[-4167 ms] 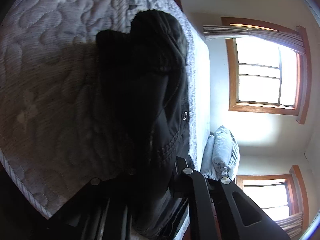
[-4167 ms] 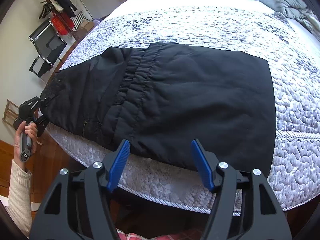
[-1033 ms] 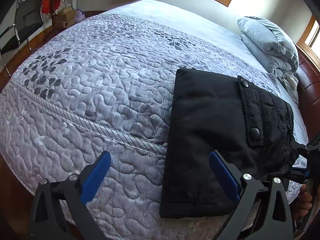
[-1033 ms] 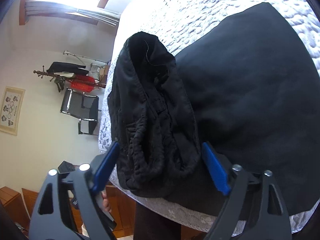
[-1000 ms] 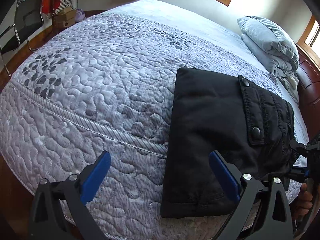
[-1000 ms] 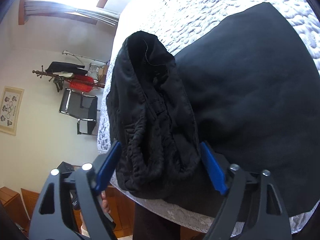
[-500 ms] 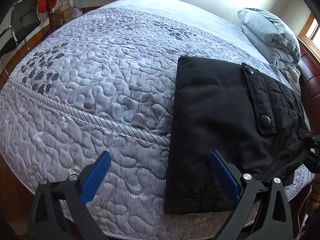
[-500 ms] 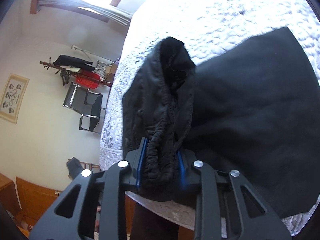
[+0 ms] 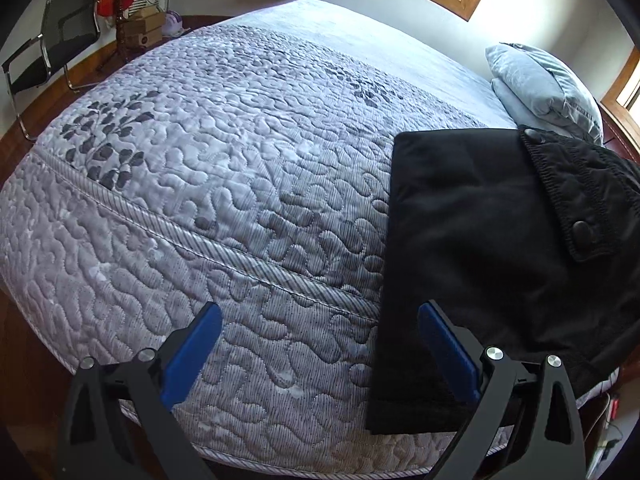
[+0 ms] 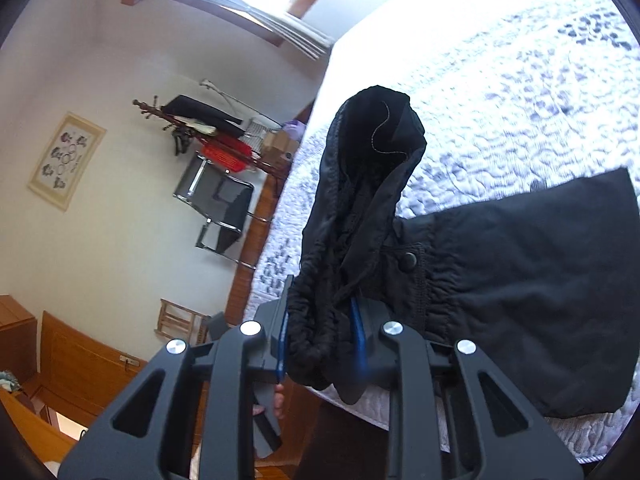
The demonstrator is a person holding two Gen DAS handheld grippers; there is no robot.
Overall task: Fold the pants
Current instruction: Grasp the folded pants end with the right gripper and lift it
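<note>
Bunching between the closing right claw pads, black pants waistband; left claw wide, empty.

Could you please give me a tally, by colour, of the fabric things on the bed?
Black: 1, the pants.
Pale blue: 1 stack of folded bedding.
Grey: 1 quilted bed cover.
Total: 3.

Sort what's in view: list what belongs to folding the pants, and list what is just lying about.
Belongs to the job:
black pants
right gripper, its jaws closing on the gathered waistband
left gripper, empty
bed

Just lying about:
pillows
chair
coat rack
</note>
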